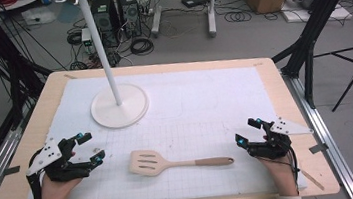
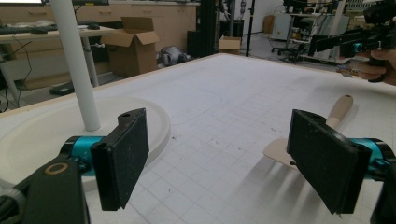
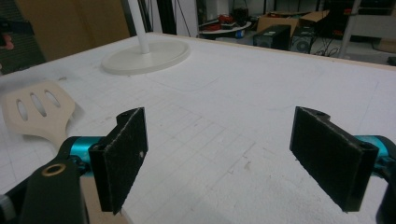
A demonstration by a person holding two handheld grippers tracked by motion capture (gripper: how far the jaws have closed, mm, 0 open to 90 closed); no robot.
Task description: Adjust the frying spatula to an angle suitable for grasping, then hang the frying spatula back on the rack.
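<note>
A beige slotted spatula (image 1: pixel 171 162) lies flat on the white gridded mat (image 1: pixel 191 118), blade to the left, handle to the right. My left gripper (image 1: pixel 91 148) rests at the mat's left front, open and empty, a short way left of the blade. In the left gripper view its jaws stand wide apart (image 2: pixel 224 158), and the spatula (image 2: pixel 322 128) lies partly behind the right jaw. My right gripper (image 1: pixel 247 130) sits near the right front, open and empty, just right of the handle tip. The right gripper view shows wide jaws (image 3: pixel 224 158) and the spatula blade (image 3: pixel 37 112) at the left.
A white stand with a round base (image 1: pixel 119 106) and a tall pole (image 1: pixel 100 43) rises at the back left of the mat. The wooden table edge (image 1: pixel 297 116) borders the mat. Beyond lie cables, computer towers and cardboard boxes on the floor.
</note>
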